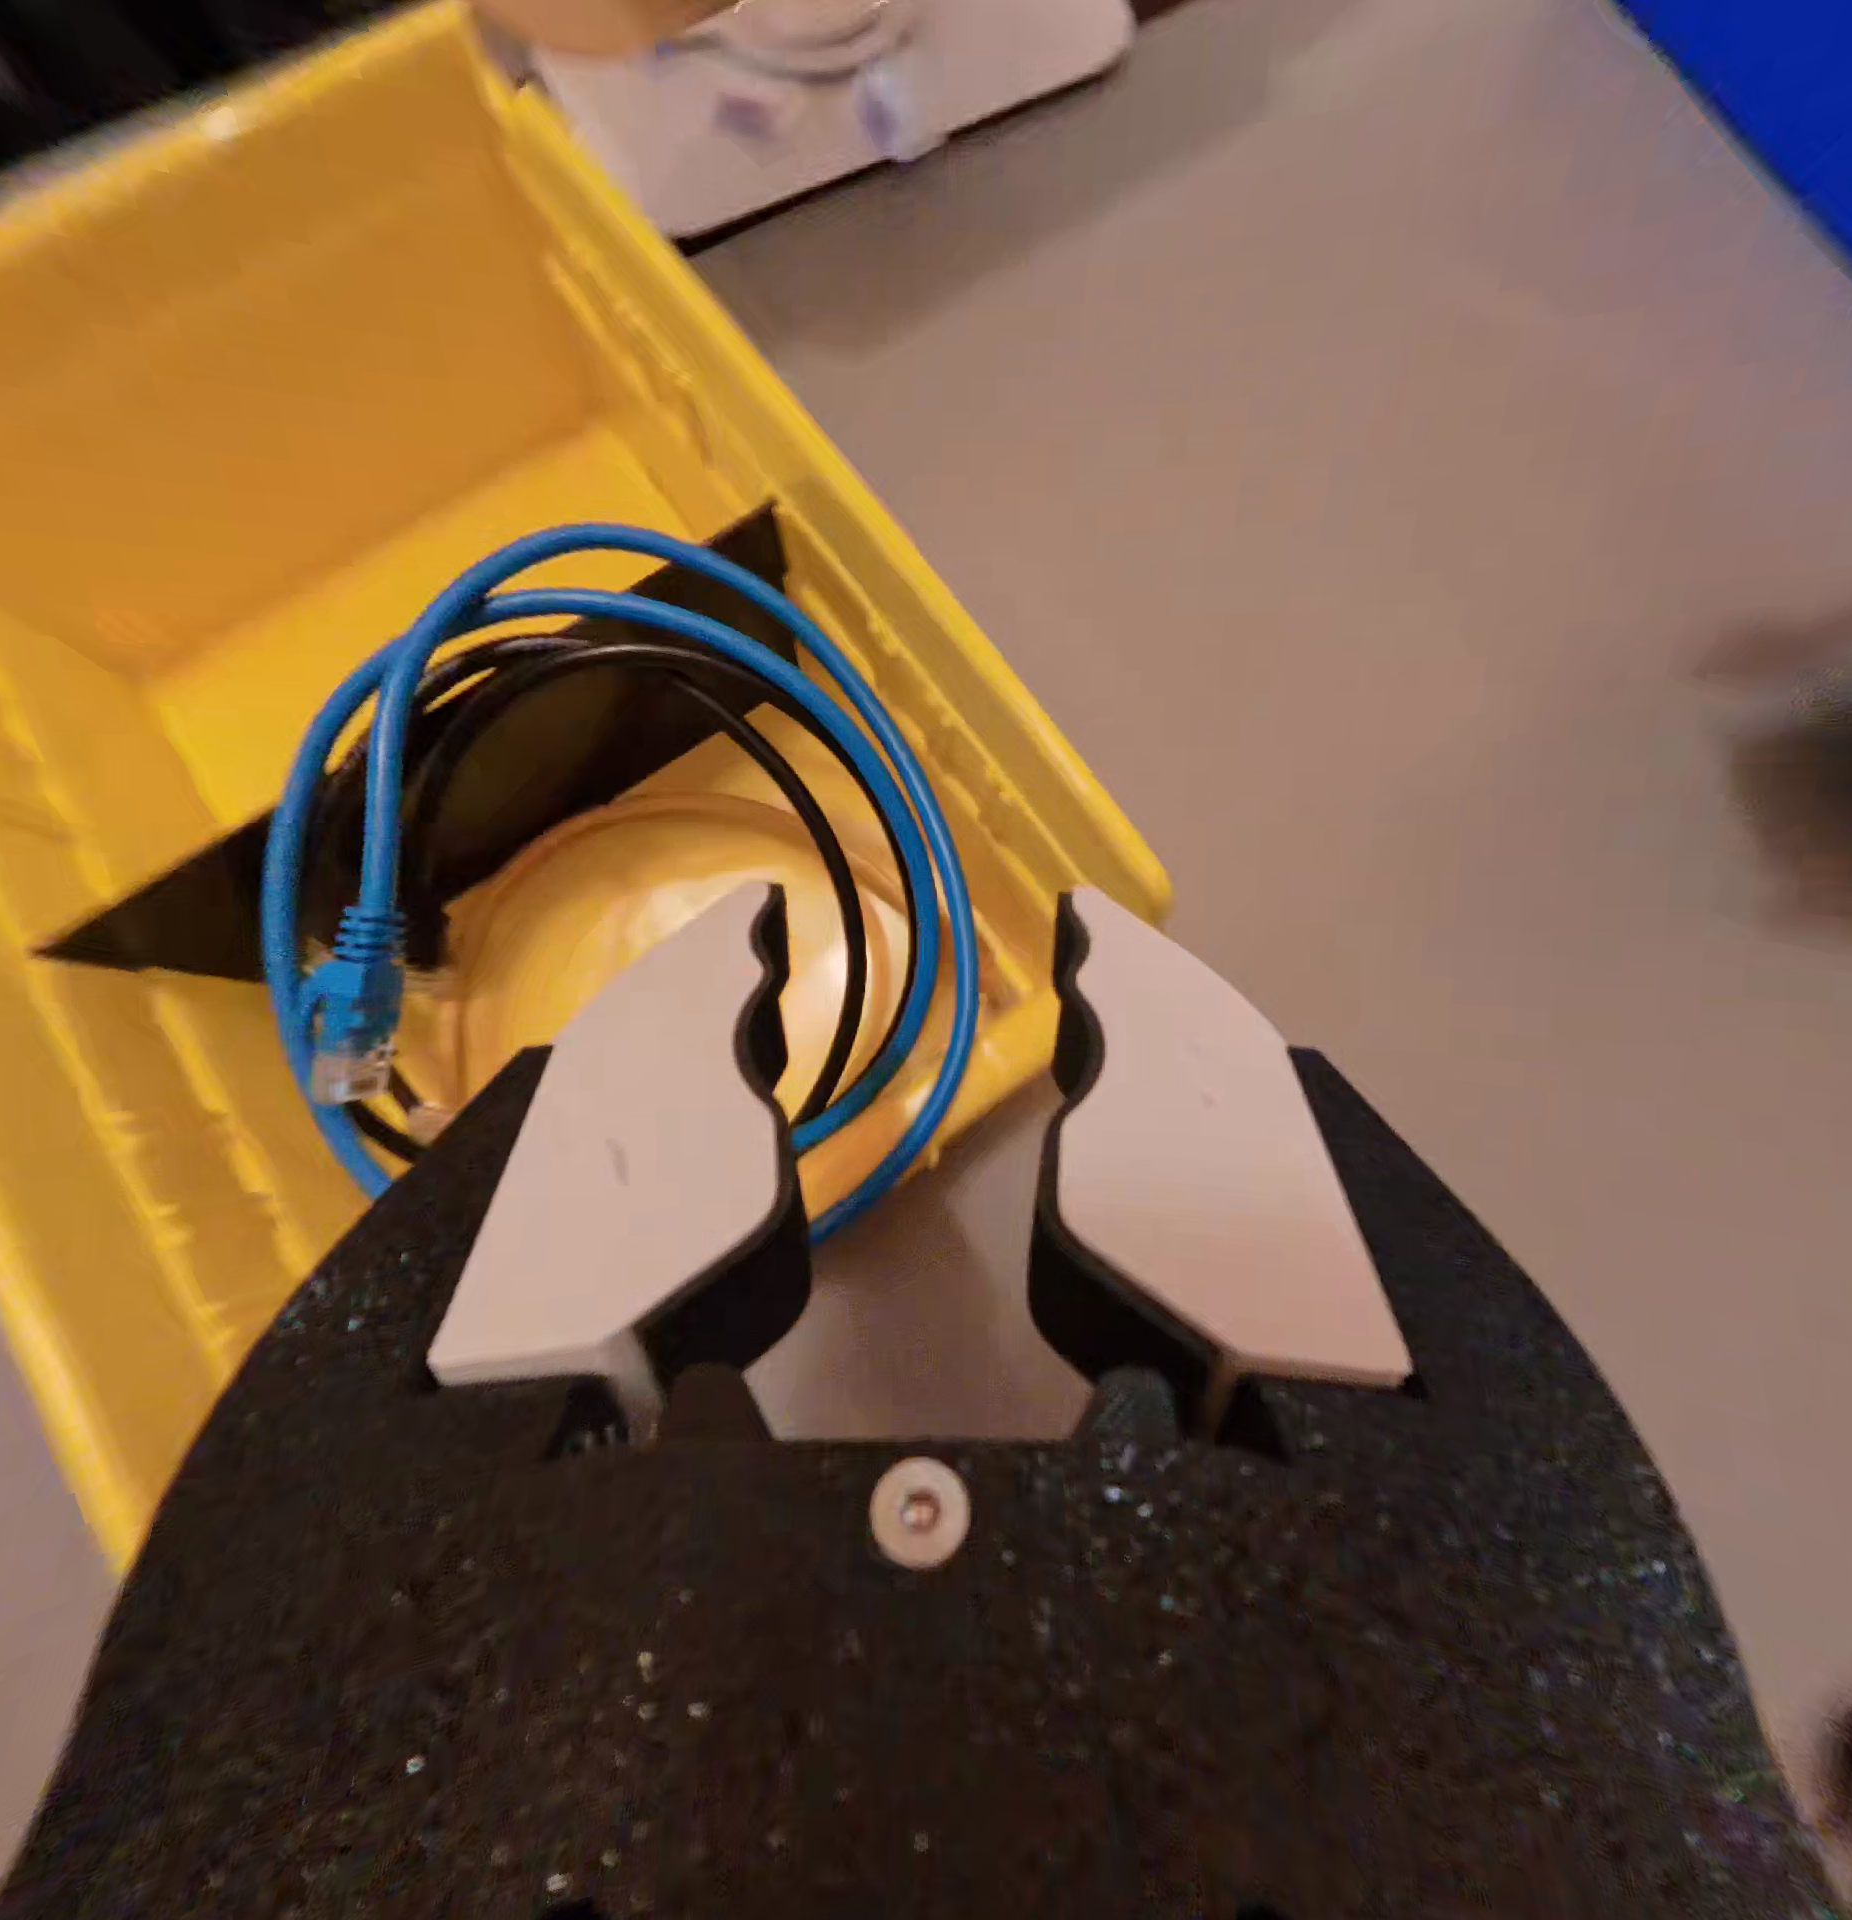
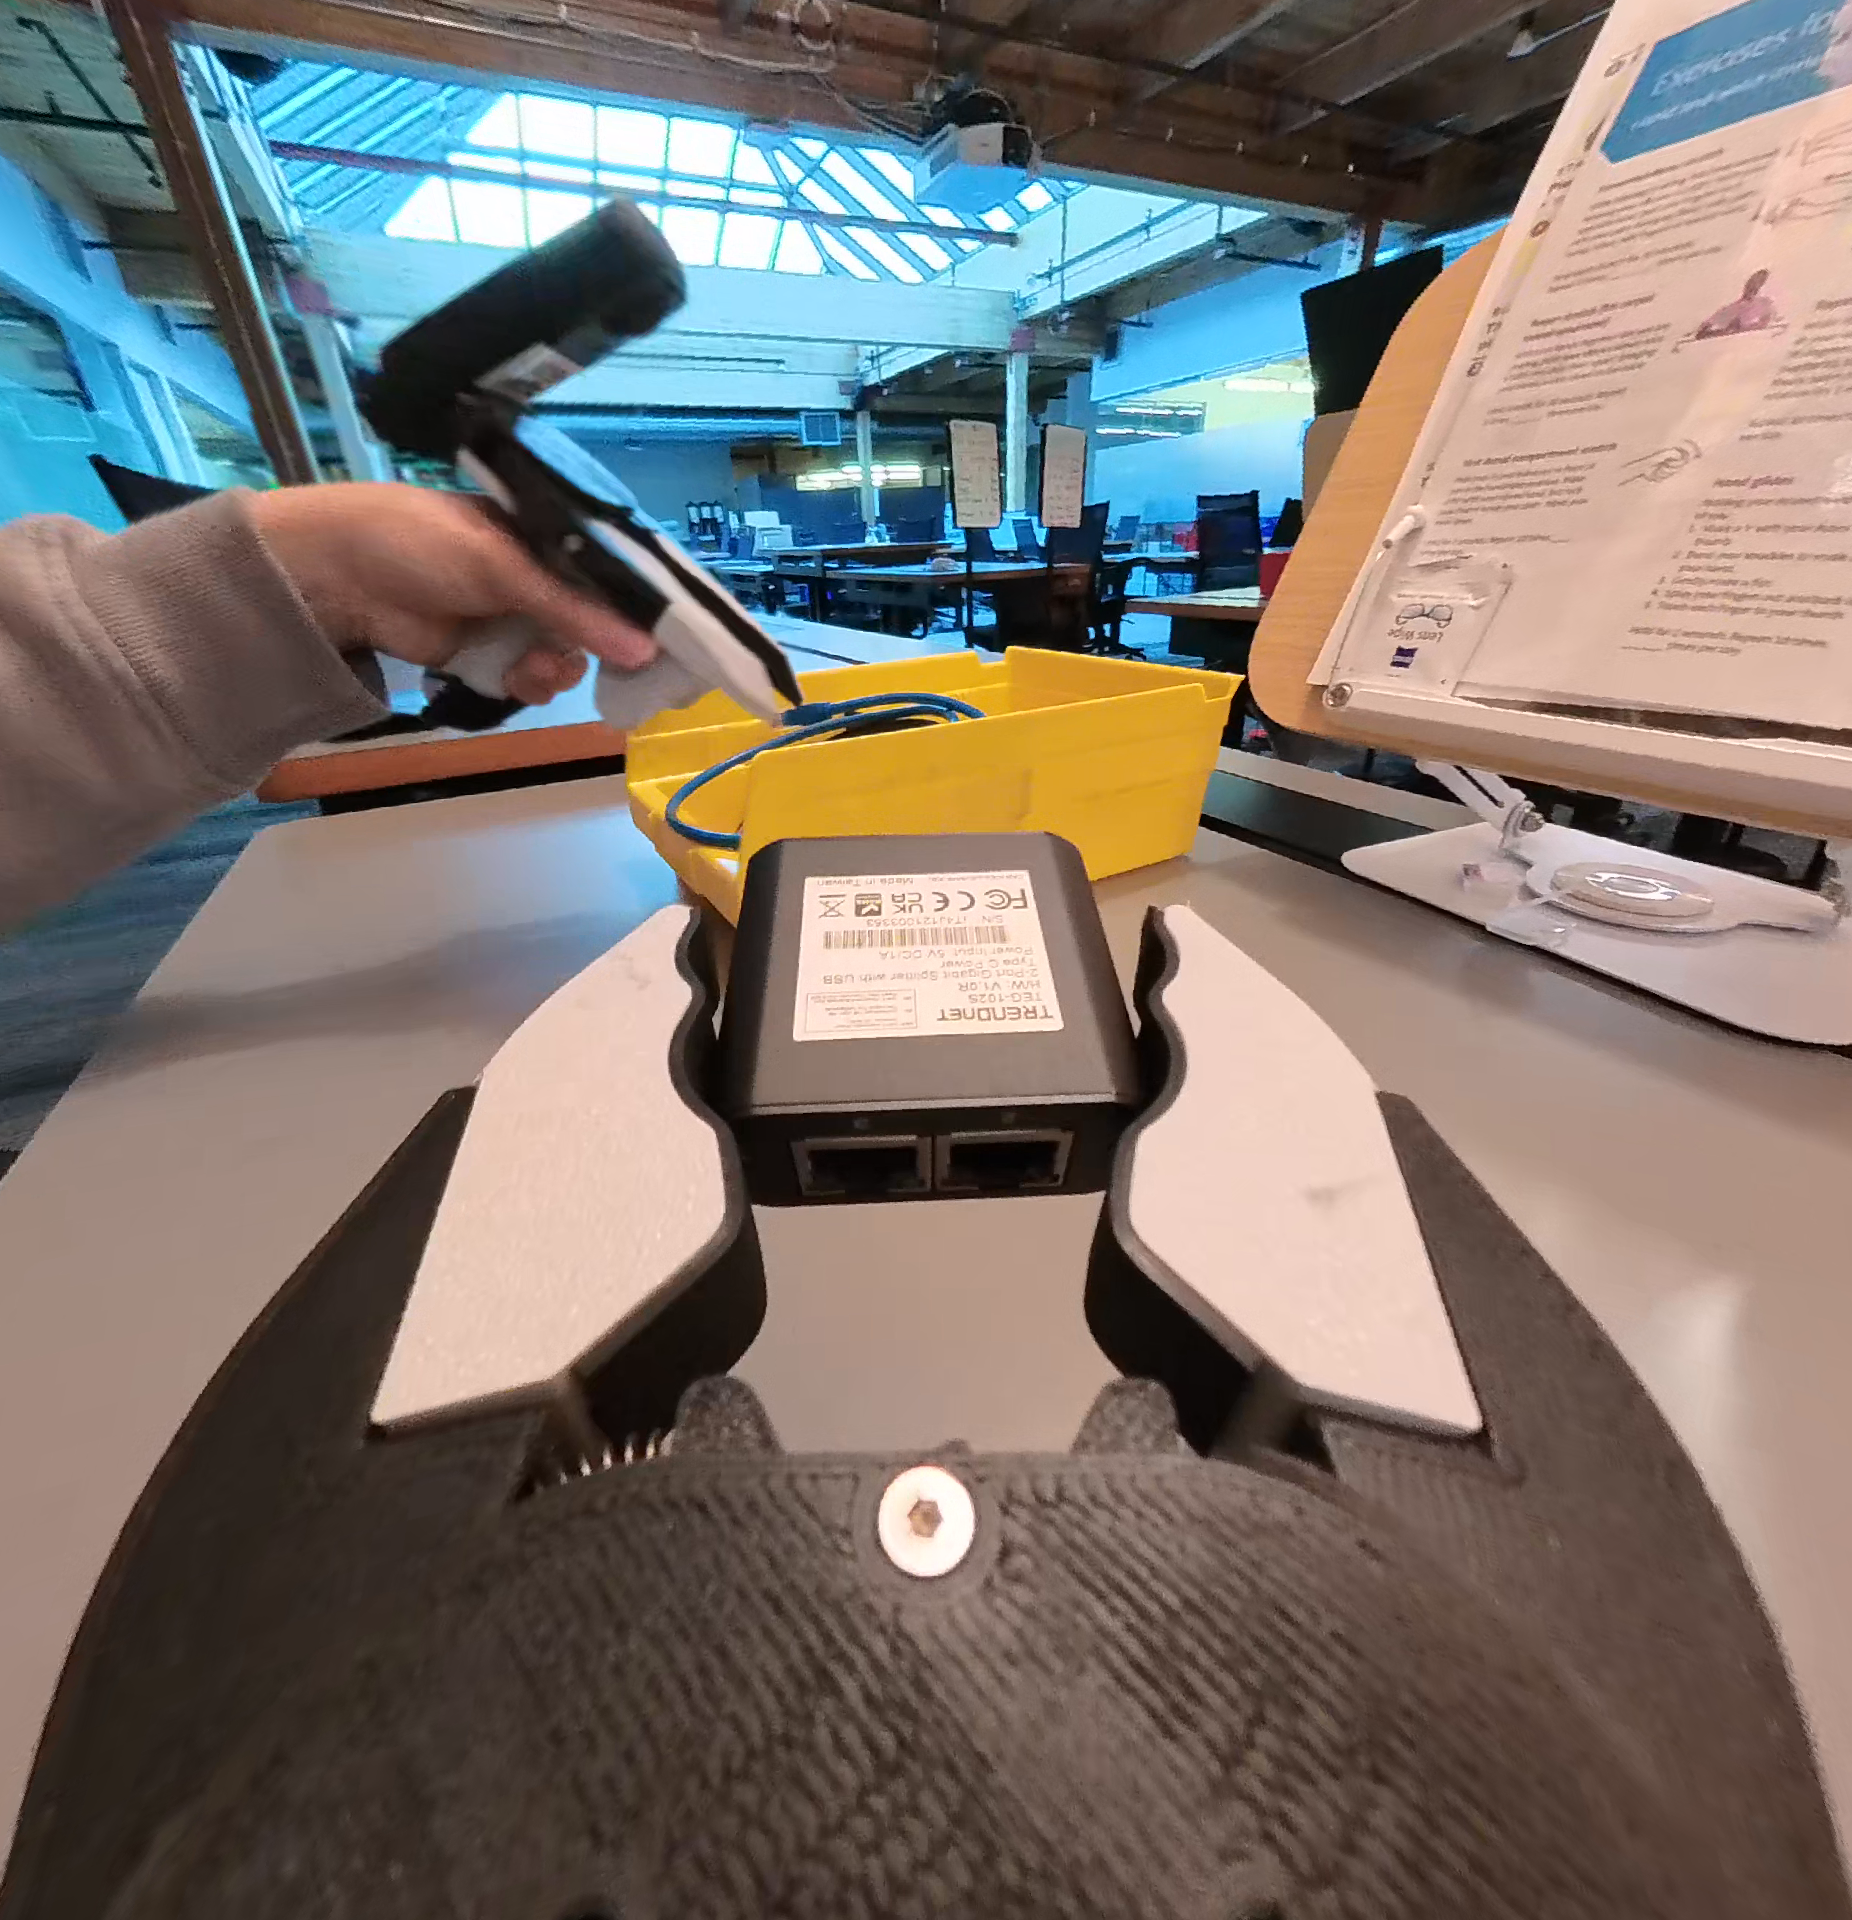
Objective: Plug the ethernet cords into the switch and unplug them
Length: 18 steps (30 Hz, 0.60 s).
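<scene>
A coiled blue ethernet cord [image 1: 631,831] and a black cord [image 1: 797,769] lie in a yellow bin [image 1: 278,343], over a black divider [image 1: 693,644]. The blue cord's plugs [image 1: 356,997] lie at the coil's left. My left gripper [image 1: 917,914] is open and empty, hovering over the bin's near corner and the coil. It also shows in the right wrist view [image 2: 766,691], held by a hand above the bin [image 2: 1005,769]. My right gripper [image 2: 922,935] is shut on the black switch [image 2: 922,1081], label up. Its two empty ports [image 2: 932,1164] face the camera.
The grey table [image 2: 330,987] carries the bin behind the switch. A document stand with a white base [image 2: 1628,914] and a tilted page board [image 2: 1628,416] stands at the right. A loop of blue cord [image 2: 693,800] hangs over the bin's front edge. A person's sleeve [image 2: 101,675] is at the left.
</scene>
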Each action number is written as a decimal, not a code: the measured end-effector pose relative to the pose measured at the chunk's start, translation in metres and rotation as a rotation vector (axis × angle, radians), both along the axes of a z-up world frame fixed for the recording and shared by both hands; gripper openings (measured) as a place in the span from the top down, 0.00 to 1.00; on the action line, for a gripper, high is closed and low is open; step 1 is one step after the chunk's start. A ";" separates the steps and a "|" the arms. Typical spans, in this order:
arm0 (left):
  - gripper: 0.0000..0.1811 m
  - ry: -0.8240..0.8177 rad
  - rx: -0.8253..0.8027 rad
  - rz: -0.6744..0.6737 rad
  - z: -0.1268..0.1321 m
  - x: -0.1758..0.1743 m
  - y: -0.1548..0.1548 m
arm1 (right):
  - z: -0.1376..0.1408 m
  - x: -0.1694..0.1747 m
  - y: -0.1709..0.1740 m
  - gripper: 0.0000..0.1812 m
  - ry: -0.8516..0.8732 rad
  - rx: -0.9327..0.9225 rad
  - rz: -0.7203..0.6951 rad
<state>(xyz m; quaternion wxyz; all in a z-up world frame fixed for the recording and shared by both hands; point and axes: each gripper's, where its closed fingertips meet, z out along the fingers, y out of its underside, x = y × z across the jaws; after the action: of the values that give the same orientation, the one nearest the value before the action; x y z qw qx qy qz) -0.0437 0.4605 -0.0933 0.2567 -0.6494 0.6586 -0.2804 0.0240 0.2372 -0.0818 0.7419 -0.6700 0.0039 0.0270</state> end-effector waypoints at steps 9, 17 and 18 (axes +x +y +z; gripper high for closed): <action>0.81 0.164 -0.297 0.166 -0.040 0.046 0.006 | 0.001 -0.003 0.000 0.57 -0.012 0.003 0.015; 0.80 0.112 -0.429 0.227 -0.045 0.060 0.011 | 0.001 0.001 -0.001 0.57 0.019 0.008 0.014; 0.83 0.110 -0.442 0.234 -0.048 0.061 0.013 | 0.001 0.001 -0.001 0.57 0.019 0.009 0.014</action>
<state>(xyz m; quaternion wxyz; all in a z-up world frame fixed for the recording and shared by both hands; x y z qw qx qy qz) 0.0170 0.4735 -0.1410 0.1030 -0.7759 0.5144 -0.3504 0.0251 0.2361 -0.0804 0.7446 -0.6664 0.0061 0.0384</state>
